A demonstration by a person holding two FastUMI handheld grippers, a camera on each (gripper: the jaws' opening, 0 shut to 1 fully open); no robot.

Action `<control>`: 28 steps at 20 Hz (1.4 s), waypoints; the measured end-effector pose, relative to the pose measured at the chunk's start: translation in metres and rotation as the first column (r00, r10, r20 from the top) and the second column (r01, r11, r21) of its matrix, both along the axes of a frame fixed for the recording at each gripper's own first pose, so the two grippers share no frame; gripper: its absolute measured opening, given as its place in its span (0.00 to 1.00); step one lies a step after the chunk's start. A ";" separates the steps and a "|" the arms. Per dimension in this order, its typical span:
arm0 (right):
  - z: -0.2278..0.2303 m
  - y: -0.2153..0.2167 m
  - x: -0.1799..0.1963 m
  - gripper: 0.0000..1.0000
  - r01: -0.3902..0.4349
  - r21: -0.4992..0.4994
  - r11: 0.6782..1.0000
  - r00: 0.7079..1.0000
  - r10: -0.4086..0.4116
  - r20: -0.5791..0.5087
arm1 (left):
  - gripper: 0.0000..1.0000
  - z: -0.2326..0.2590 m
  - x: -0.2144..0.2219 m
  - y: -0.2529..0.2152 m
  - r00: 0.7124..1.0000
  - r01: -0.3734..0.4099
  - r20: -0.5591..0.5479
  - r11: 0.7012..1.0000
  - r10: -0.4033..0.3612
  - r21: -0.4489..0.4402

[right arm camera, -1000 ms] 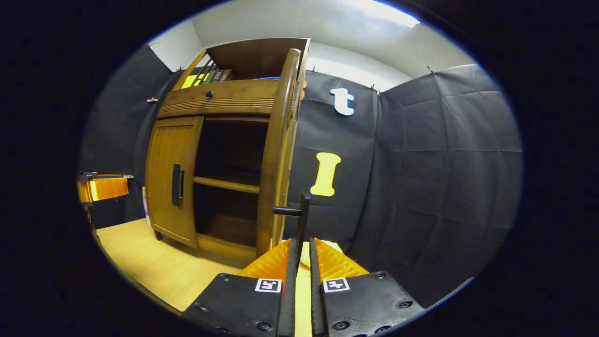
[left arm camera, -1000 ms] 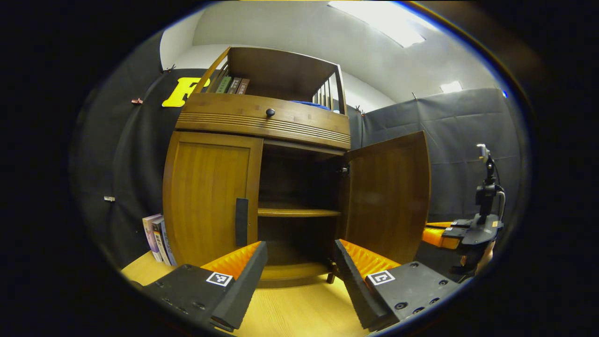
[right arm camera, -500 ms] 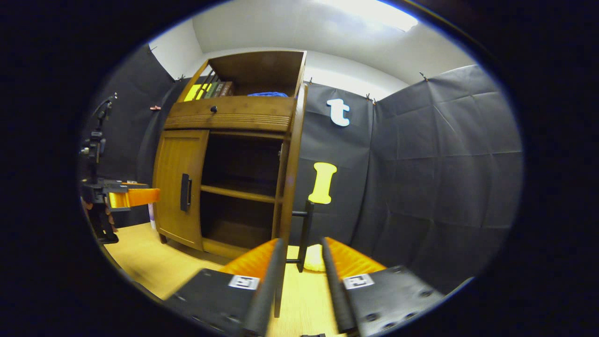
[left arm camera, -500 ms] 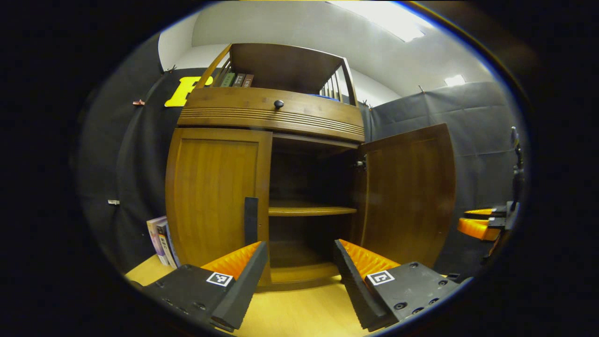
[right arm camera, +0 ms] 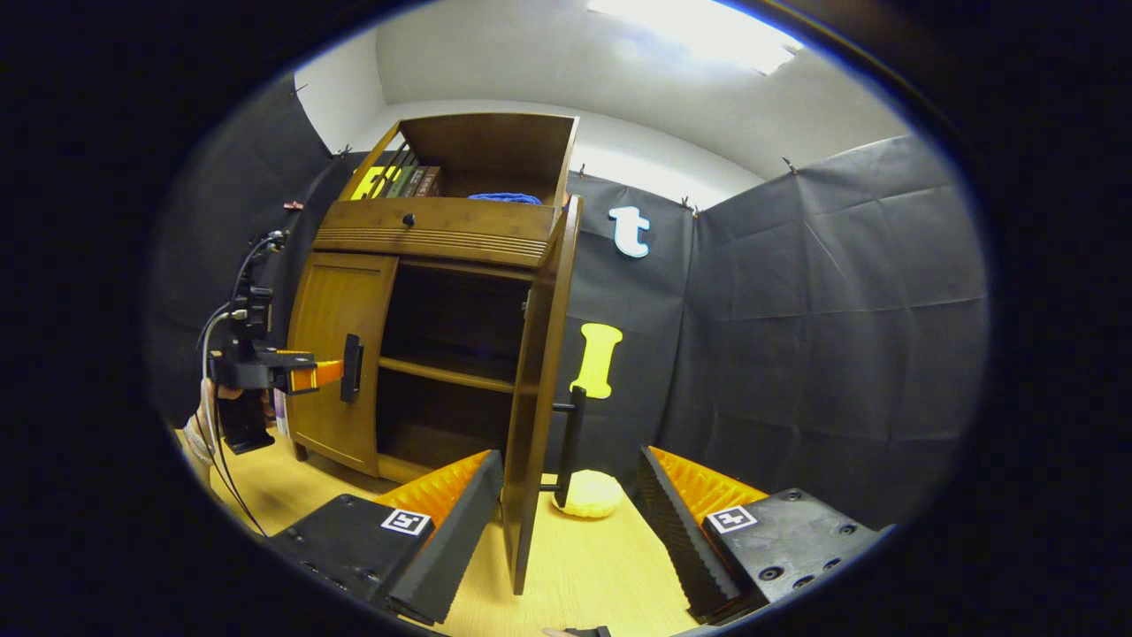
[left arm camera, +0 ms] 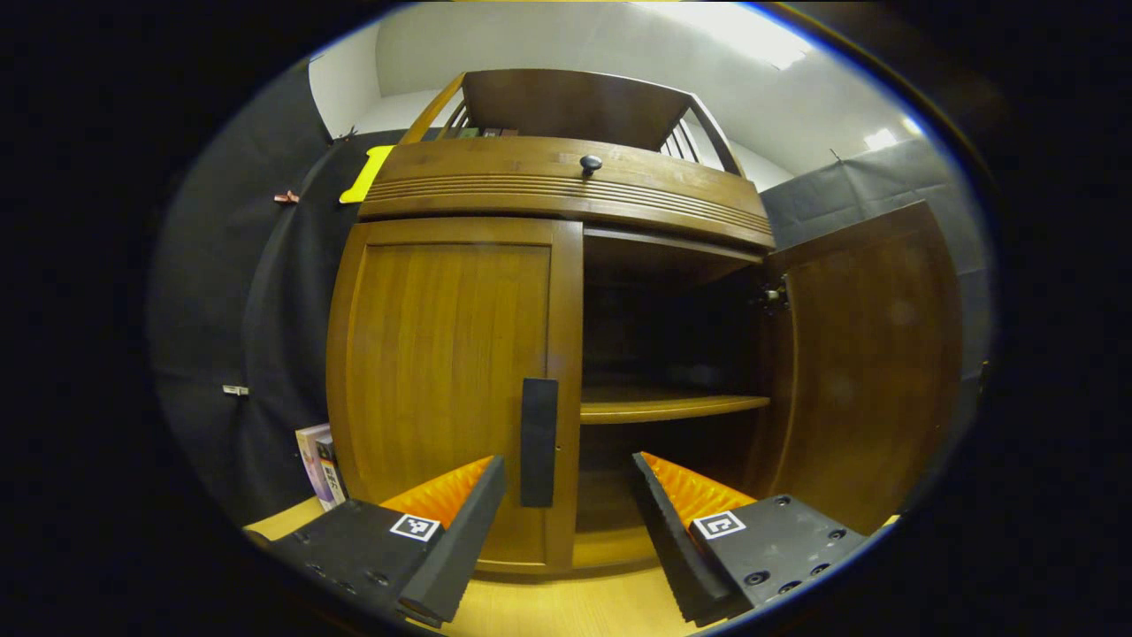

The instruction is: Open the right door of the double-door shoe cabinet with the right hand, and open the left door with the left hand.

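Your left gripper (left arm camera: pixel 566 495) has its fingers spread wide, nothing between them, and faces the shoe cabinet (left arm camera: pixel 566 190) head-on. The left door (left arm camera: pixel 451 380) is closed; its dark vertical handle (left arm camera: pixel 539 442) stands just above and between your fingertips, not touched. The right door (left arm camera: pixel 871 354) is swung out, with one hinge visible near its top inner corner. Inside the open half you have one shelf (left arm camera: pixel 668 405), with no contents you can make out in the dark interior. One drawer with one round knob (left arm camera: pixel 591 163) sits above the doors. Books (left arm camera: pixel 320 464) stand on the floor left of the cabinet; their spine text is too small to read. In the right gripper view, your right gripper (right arm camera: pixel 570 509) is also open, its fingers on either side of the edge-on right door (right arm camera: pixel 535 389), apart from its handle (right arm camera: pixel 573 438). The open top compartment holds a row of books (right arm camera: pixel 402 181) and something blue (right arm camera: pixel 504 198). One pale rounded object (right arm camera: pixel 588 494) lies on the floor behind the door. Your left gripper (right arm camera: pixel 309 375) appears there just beside the left door's handle (right arm camera: pixel 352 367).
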State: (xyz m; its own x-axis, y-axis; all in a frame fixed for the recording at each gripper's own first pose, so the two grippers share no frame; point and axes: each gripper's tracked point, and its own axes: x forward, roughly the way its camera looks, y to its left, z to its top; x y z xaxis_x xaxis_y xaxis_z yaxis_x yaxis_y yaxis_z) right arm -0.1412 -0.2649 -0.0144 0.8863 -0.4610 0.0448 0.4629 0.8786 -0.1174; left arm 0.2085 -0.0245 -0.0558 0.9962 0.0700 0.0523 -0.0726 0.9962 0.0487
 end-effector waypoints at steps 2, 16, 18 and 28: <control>-0.003 -0.003 -0.006 0.97 0.019 -0.005 1.000 1.000 -0.019 -0.007 | 0.88 -0.005 0.023 0.006 1.000 -0.003 -0.005 1.000 0.003 0.017; 0.000 -0.030 -0.007 0.97 0.096 -0.008 0.995 0.995 -0.095 0.030 | 0.55 -0.030 0.089 0.032 0.999 -0.032 0.006 0.999 0.032 -0.012; -0.003 -0.031 -0.005 0.96 0.101 -0.006 0.995 0.995 -0.101 0.020 | 0.39 -0.031 0.089 0.031 1.000 -0.028 0.003 1.000 0.029 -0.004; 0.004 -0.010 -0.007 0.97 0.084 -0.026 0.996 0.996 -0.084 0.004 | 0.31 -0.032 0.064 0.030 0.998 0.048 -0.043 0.998 -0.050 -0.051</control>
